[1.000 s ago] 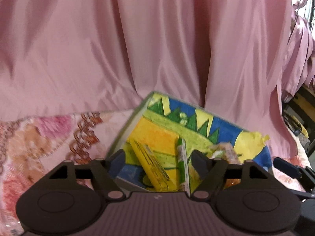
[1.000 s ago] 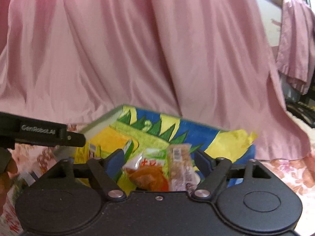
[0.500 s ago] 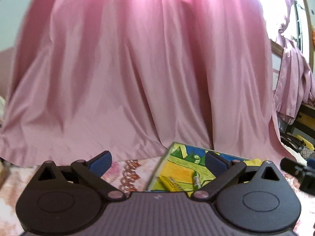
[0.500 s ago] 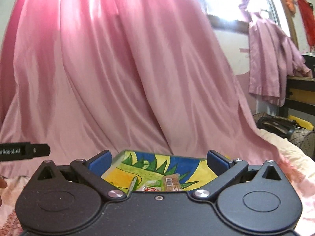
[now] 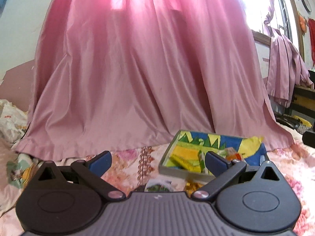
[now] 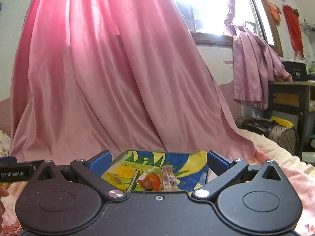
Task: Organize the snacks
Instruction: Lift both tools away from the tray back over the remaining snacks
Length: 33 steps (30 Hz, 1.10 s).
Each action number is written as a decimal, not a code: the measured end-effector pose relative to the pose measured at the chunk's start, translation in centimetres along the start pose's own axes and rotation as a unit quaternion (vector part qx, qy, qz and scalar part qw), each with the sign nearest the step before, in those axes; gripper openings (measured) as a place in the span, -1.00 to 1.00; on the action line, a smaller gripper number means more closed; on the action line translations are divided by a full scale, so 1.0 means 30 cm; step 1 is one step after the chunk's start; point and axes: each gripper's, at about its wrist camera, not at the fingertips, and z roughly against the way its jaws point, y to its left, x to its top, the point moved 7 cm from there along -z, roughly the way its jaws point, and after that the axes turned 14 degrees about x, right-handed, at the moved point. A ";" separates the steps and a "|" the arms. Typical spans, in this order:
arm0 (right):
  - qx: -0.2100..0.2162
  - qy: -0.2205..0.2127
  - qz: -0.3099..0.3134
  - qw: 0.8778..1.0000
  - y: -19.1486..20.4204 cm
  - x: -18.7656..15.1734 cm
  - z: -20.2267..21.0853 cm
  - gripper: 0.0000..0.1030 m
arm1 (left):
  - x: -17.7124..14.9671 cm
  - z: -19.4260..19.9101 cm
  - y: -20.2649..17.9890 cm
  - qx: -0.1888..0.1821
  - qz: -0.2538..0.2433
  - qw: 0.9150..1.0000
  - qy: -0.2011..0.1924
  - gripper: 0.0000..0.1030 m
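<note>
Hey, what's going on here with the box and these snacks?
A person is sorting snacks into a colourful box on a flowery bedspread, with a claw tool in each hand. Right now both the left claw and the right claw are open and empty. Several snack packets lie inside the box, and a couple more packets sit on the bedspread in front of it.
</note>
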 end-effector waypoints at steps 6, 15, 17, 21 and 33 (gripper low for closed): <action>-0.004 0.003 -0.015 1.000 0.018 -0.030 0.089 0.99 | -0.046 0.093 0.048 0.006 0.002 1.000 0.014 0.99; 0.010 0.026 -0.021 0.999 0.084 -0.088 0.173 0.99 | -0.111 0.208 0.092 0.012 0.001 0.999 0.035 0.99; 0.014 0.032 -0.019 0.999 0.103 -0.101 0.187 0.99 | -0.122 0.232 0.098 0.011 -0.001 0.999 0.036 0.99; 0.023 0.040 -0.016 0.999 0.135 -0.119 0.210 0.99 | -0.139 0.267 0.110 0.011 -0.004 0.999 0.038 0.99; 0.040 0.066 -0.002 0.997 0.190 -0.155 0.218 0.99 | -0.152 0.292 0.123 0.020 -0.009 0.998 0.052 0.99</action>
